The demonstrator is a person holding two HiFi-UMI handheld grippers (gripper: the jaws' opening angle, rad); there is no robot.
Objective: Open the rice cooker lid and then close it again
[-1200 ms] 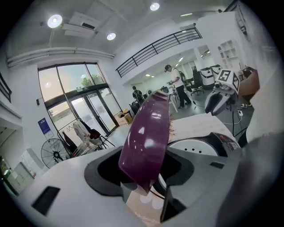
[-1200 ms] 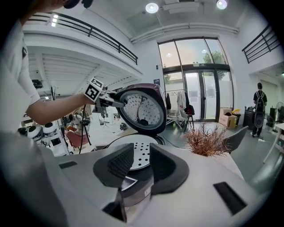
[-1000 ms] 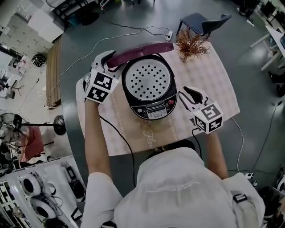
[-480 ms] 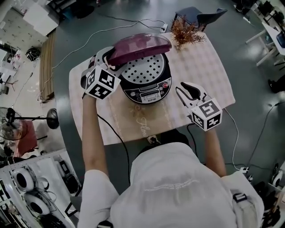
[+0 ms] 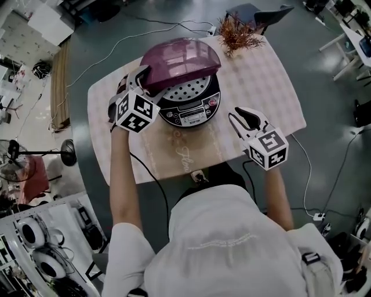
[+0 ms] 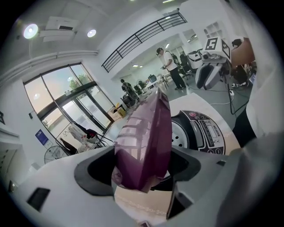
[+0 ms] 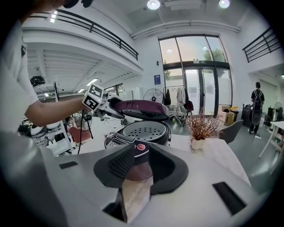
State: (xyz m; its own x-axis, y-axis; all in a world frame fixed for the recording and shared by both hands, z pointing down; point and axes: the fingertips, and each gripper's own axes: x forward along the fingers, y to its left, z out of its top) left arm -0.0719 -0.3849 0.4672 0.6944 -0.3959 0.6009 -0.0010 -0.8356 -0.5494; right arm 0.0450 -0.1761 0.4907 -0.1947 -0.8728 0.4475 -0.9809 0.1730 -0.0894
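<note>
The black rice cooker (image 5: 191,110) stands mid-table, and its purple lid (image 5: 182,58) hangs half lowered over the perforated inner plate (image 5: 190,90). My left gripper (image 5: 142,78) is at the lid's left edge. In the left gripper view the lid (image 6: 146,133) lies between the jaws of the left gripper (image 6: 142,164), which are opening, and the pads no longer press on it. My right gripper (image 5: 240,119) hovers right of the cooker, open with nothing between its jaws. The right gripper view looks past the right gripper (image 7: 140,162) at the cooker (image 7: 142,133) and its raised lid (image 7: 142,108).
A dried plant in a small pot (image 5: 237,32) stands at the table's (image 5: 266,81) far edge, also seen as the plant (image 7: 202,128). Behind it is a chair (image 5: 261,14). A cord runs from the table's front edge (image 5: 197,174). A fan stand (image 5: 66,154) is on the floor at left.
The lid has swung down from nearly upright to half lowered over the pot. My left gripper came down with it. The right gripper barely shifted.
</note>
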